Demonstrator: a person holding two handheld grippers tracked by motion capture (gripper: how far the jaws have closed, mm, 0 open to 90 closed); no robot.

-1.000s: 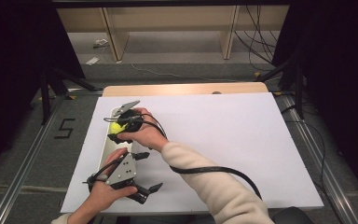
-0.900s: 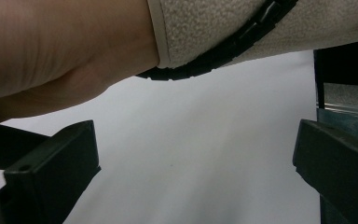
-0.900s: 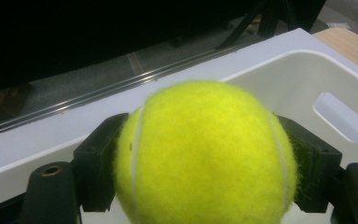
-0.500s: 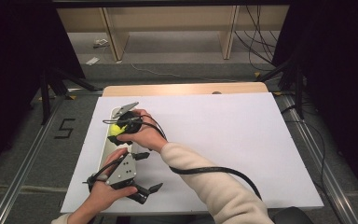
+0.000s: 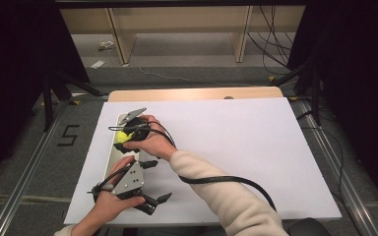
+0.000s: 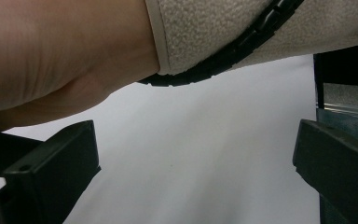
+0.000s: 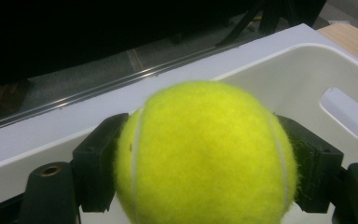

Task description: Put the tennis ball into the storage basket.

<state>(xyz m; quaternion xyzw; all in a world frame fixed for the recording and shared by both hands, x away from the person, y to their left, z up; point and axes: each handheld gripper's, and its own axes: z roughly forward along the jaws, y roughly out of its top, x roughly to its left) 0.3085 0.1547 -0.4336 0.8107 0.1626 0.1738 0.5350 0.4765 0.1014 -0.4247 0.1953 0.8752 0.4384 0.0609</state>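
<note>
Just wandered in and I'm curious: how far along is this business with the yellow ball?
The pick-up looks done: the right tongs are clamped on the tennis ball, one jaw on each side. In hand: the ball is held over the white tray at the table's left side. Left: letting it go there, apparently. The left tongs sit open, holding nothing.

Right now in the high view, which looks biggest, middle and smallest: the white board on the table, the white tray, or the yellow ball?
1. White board, the biggest by far.
2. White tray, long and narrow, partly hidden by the hands.
3. Yellow ball, the smallest, clamped in the right gripper over the tray.
</note>
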